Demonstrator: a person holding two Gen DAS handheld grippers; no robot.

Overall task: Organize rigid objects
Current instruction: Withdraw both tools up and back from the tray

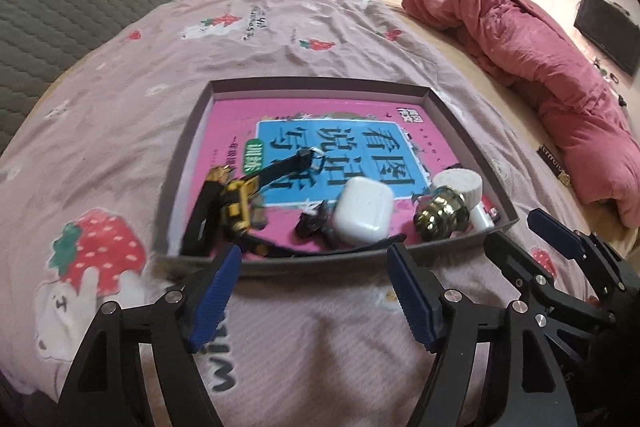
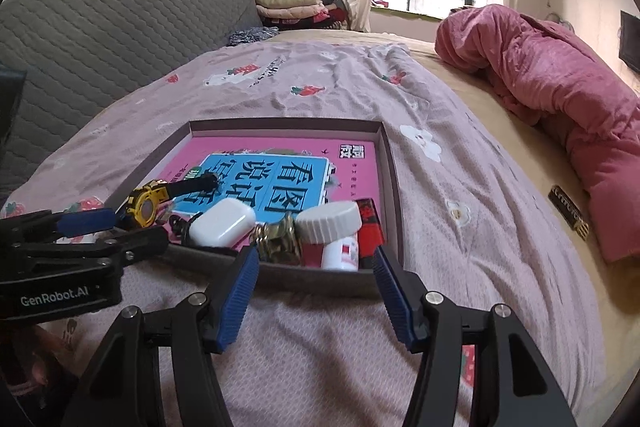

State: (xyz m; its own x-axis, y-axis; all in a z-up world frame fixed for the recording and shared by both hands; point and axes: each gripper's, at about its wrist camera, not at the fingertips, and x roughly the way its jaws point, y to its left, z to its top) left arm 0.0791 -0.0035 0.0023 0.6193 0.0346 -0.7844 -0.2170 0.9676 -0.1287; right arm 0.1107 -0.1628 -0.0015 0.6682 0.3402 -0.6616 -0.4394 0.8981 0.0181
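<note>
Left wrist view: left gripper (image 1: 314,259) spread wide, nothing between its blue pads, poised over the sheet just short of the tray's near wall. Right gripper (image 2: 314,259) likewise spread and empty, near the tray's near right corner.

Tray (image 1: 320,83), shallow and grey, sits on the strawberry-print sheet (image 1: 120,107); a pink book (image 1: 240,115) lies flat in its bottom. Small items cluster along the near edge. From left: yellow watch (image 1: 238,203) with black strap, white earbud case (image 1: 362,213), brass knob (image 1: 440,217), white-capped pill bottle (image 2: 336,231) lying on its side, red lighter (image 2: 370,227) at the right wall.

Handling, by judgement: earbud case light, smooth, rounded, likely to slip, so pinch across its flat faces. Knob probably heavy and slick; take it at the narrow neck. Bottle stiff; grip the ribbed cap. Watch best taken by the case, since the strap flexes.
</note>
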